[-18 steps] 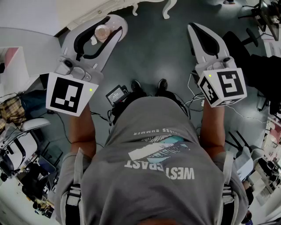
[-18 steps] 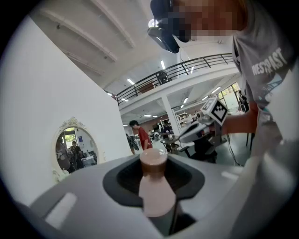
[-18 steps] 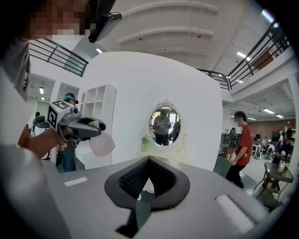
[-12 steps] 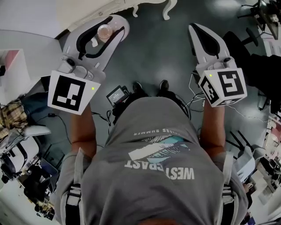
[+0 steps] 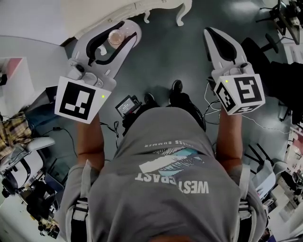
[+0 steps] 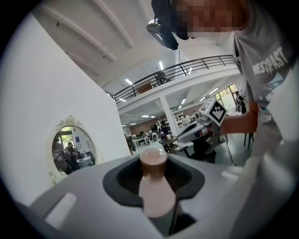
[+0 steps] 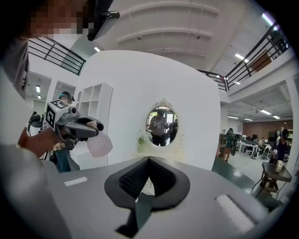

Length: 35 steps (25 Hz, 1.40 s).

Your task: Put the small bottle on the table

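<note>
The small bottle (image 5: 115, 37) has a pale pink body and a brown cap, and it stands upright between the jaws of my left gripper (image 5: 120, 29), which is shut on it. The left gripper view shows the bottle (image 6: 156, 196) gripped around its body, cap up. The gripper holds it in the air just in front of the white table (image 5: 102, 10). My right gripper (image 5: 211, 32) hovers over the floor at the right, shut with nothing in it. The right gripper view shows the left gripper (image 7: 77, 126) carrying the bottle (image 7: 99, 144).
The white table has curved ornate legs (image 5: 182, 10) at the top of the head view. An oval mirror (image 7: 161, 126) hangs on the white wall beyond it. A small device (image 5: 125, 105) and cables lie on the dark floor by the person's feet. Chairs and clutter (image 5: 19, 160) stand at the left.
My left gripper has carried the bottle forward and a little right, closer to the white table. The person's feet have stepped forward. The right gripper has barely shifted.
</note>
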Tool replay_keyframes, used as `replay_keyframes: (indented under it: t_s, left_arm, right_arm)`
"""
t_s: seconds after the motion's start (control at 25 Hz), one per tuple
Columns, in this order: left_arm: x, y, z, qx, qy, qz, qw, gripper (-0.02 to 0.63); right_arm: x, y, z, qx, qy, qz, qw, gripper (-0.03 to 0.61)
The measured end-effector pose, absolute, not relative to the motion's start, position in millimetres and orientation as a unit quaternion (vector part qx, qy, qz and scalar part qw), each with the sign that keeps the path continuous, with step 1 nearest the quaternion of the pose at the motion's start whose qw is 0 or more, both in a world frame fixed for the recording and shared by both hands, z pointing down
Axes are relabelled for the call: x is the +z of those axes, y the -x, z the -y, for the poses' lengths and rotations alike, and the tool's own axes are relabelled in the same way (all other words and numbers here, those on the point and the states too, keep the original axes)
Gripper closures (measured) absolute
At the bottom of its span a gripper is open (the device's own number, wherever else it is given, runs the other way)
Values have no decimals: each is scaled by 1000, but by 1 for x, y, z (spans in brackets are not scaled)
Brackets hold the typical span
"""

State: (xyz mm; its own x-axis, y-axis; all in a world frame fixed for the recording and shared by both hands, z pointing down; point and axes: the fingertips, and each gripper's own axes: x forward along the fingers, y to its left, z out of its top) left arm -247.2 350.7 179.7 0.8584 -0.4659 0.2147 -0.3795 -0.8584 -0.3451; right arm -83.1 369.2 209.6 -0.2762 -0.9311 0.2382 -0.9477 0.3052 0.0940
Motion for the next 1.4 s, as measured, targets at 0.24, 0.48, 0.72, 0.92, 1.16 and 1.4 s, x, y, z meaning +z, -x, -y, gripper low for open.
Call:
replay_keyframes:
  t_s: [0.24, 0.48, 0.72, 0.92, 1.16, 1.4]
  left_arm:
    - [188, 216, -320, -163, 947, -237, 143, 489]
    - [192, 178, -282, -173, 940, -265, 129, 489]
    - [194, 133, -245, -173, 932, -294, 123, 489]
    - [199, 95, -223, -177, 927, -306, 121, 489]
    - [201, 45, -211, -182, 924, -314, 123, 489]
    - [192, 43, -213, -184, 924, -312, 123, 489]
  right_arm:
    - [215, 45, -331, 46, -580, 808, 99, 575]
    - [221, 1, -283, 57, -559, 822, 88, 555]
    - [227, -42, -239, 61, -535, 837, 92, 555]
    - [234, -77, -215, 65, -520, 847, 91, 554]
    - [239, -126, -199, 62, -512, 853, 82, 557]
    - [228, -132, -204, 60, -519, 849, 75, 560]
